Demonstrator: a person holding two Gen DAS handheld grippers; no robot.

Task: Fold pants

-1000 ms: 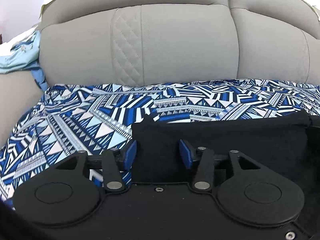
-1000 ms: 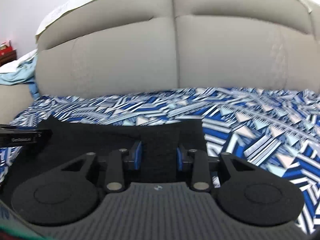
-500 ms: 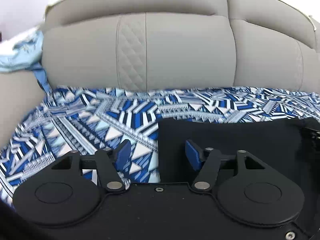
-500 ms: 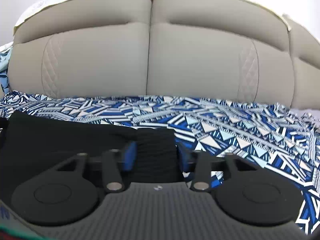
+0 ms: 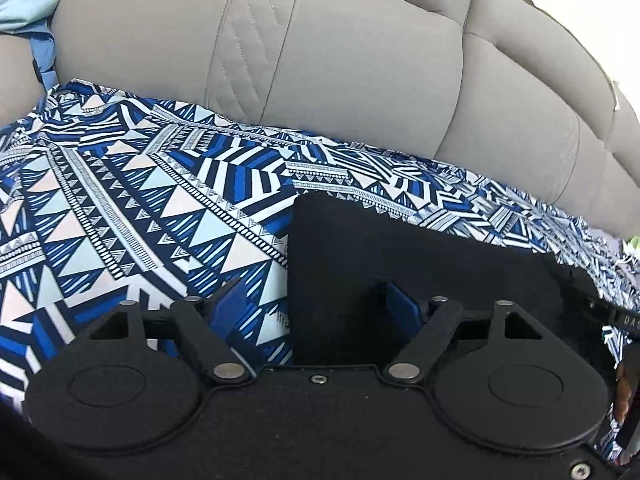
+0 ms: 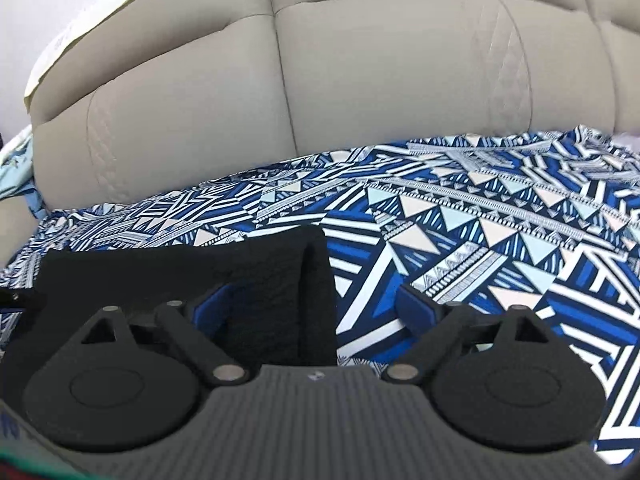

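Note:
Black pants (image 5: 384, 248) lie folded flat on a blue-and-white patterned cloth (image 5: 120, 208) spread over a sofa seat. My left gripper (image 5: 316, 300) hovers low over their left edge, its jaws opening, one blue pad over the cloth and one over the black fabric, neither pressing. In the right wrist view the pants (image 6: 256, 276) end in a straight right edge. My right gripper (image 6: 312, 304) straddles that edge with jaws opening wide, the fabric lying loose between the pads. The other gripper's tip (image 6: 16, 300) shows at the far left.
The beige sofa backrest (image 5: 360, 60) rises just behind the cloth (image 6: 500, 240). A light blue garment (image 5: 24, 4) hangs over the left armrest. A pale sheet (image 6: 72, 40) drapes the top of the backrest.
Both grippers have opened and let go of the black fabric. Each has drifted outward, so the pants' side edges now sit between the jaws, and the pants lie flat.

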